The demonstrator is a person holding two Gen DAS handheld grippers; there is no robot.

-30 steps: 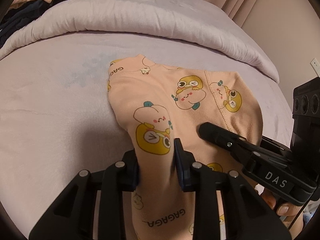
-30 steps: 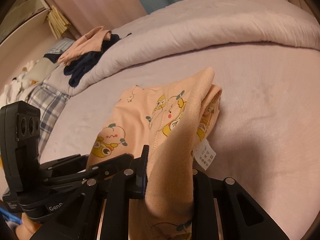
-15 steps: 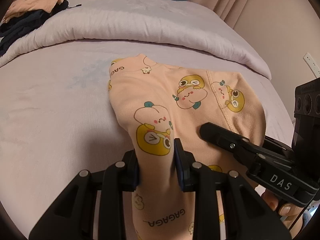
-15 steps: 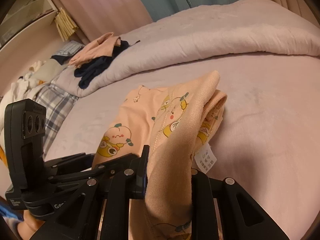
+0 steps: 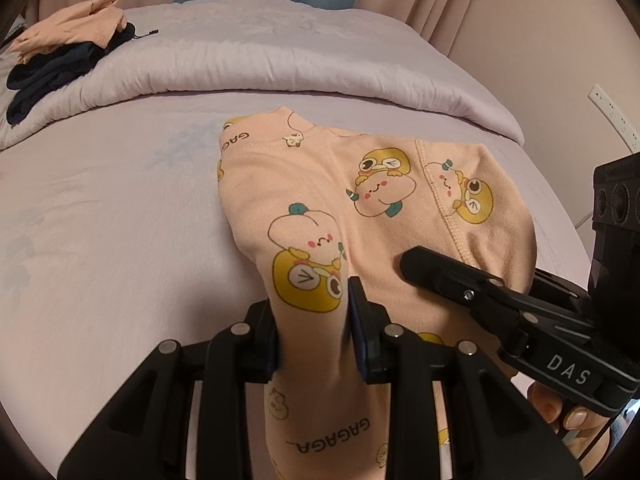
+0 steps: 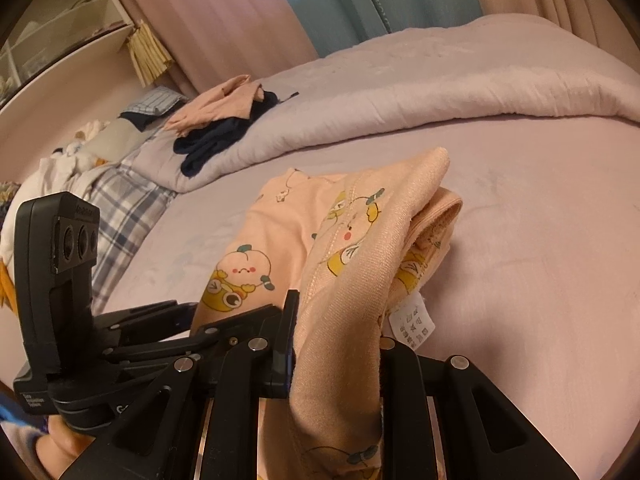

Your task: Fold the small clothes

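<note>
A: You are clamping the left tongs [image 5: 312,320] on a near corner of the peach garment [image 5: 360,208], jaws narrowed onto bunched cloth. Why two holds?

B: You are pinching the right tongs [image 6: 336,344] on the neighbouring edge, beside the care label [image 6: 412,326]; spaced grips are probably keeping the fold line straight. The garment's far end is resting on the bed [image 5: 100,220], nearer you than the rolled duvet [image 5: 280,52].

Garment [image 5: 360,208] on bed [image 5: 100,240], before duvet [image 5: 280,60]
</note>
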